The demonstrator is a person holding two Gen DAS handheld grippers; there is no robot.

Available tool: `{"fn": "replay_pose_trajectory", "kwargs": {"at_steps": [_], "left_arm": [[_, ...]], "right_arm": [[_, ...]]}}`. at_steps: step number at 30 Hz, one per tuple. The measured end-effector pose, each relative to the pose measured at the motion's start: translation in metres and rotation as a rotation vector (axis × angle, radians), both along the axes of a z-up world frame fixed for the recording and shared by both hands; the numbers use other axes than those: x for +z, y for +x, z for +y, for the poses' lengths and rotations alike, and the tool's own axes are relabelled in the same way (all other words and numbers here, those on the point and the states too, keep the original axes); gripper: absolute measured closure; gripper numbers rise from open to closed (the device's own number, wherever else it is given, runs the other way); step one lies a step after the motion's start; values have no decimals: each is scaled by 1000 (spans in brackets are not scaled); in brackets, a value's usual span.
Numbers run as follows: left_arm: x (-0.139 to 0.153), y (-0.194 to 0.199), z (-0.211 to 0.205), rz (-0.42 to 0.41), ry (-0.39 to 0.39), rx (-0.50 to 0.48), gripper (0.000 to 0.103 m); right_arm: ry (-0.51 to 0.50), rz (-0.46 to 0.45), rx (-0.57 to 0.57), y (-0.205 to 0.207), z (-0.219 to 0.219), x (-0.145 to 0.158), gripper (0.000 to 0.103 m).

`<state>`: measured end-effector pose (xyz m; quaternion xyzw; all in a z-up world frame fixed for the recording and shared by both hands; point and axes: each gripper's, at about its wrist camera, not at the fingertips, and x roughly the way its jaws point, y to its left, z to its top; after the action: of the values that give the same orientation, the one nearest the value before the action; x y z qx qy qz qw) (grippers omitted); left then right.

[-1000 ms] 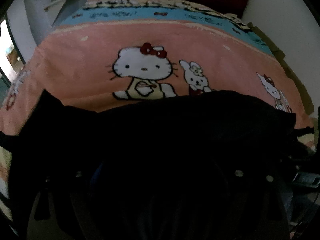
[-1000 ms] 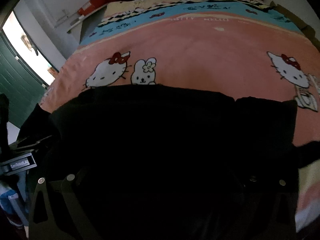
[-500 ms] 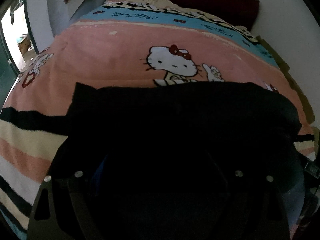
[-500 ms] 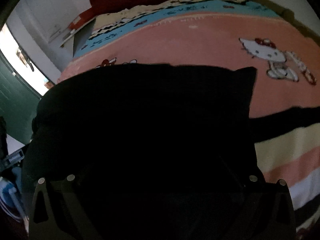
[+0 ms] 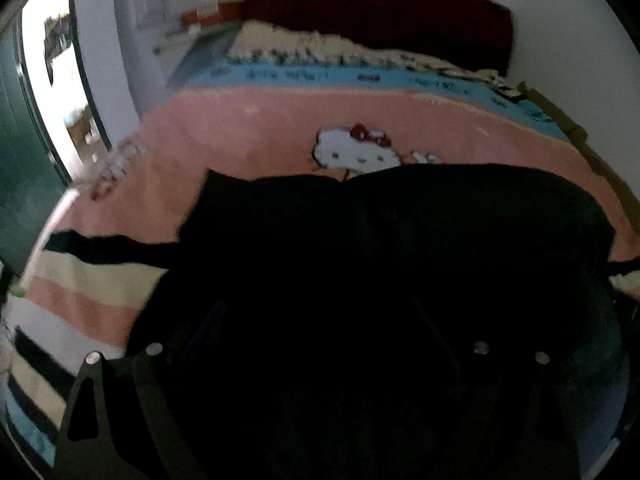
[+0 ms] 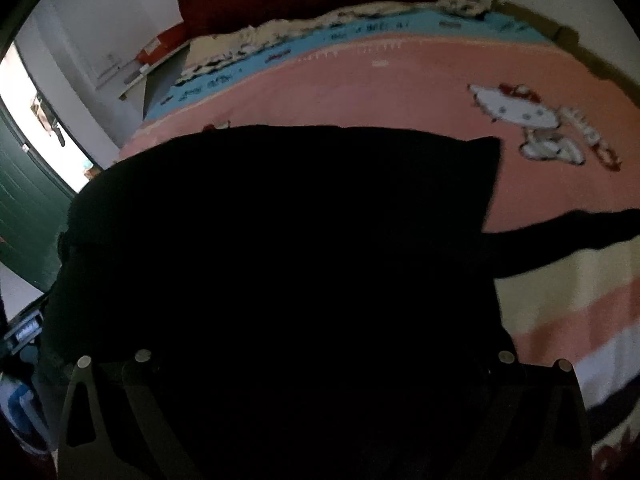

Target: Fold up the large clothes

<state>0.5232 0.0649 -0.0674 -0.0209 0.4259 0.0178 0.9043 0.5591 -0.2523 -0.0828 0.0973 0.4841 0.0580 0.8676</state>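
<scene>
Directly over both gripper fronts, the black garment (image 5: pixel 400 240) drapes, hiding fingertips.

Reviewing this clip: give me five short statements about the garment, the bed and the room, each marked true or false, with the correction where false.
1. The garment in front of both cameras is black. True.
2. The blanket under it is mainly green. False: it is mainly pink, with a blue band toward the far end and striped bands nearer the cameras.
3. A white cartoon cat with a red bow is printed on the blanket. True.
4. The garment hides the tips of the left gripper and right gripper. True: whether either is open or shut cannot be told.
5. The headboard at the far end of the bed is white. False: it is dark red.
</scene>
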Motion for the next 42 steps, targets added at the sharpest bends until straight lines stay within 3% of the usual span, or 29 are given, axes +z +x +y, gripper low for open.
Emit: {"fn": "replay_pose_trajectory", "kwargs": {"at_steps": [5, 14, 24, 37, 42], "left_arm": [[10, -35, -3, -68, 19, -29, 11], [-9, -44, 0, -74, 13, -34, 11], [-12, -52, -4, -89, 35, -32, 11], [-5, -70, 7, -78, 61, -7, 11], [-1, -86, 10, -90, 90, -7, 11]], "right_arm": [[14, -103, 30, -34, 2, 27, 2], [41, -76, 16, -45, -16, -6, 2], [33, -81, 14, -49, -20, -13, 2], [-45, -43, -21, -68, -23, 0, 2], [-37, -112, 2, -94, -16, 23, 2]]}}
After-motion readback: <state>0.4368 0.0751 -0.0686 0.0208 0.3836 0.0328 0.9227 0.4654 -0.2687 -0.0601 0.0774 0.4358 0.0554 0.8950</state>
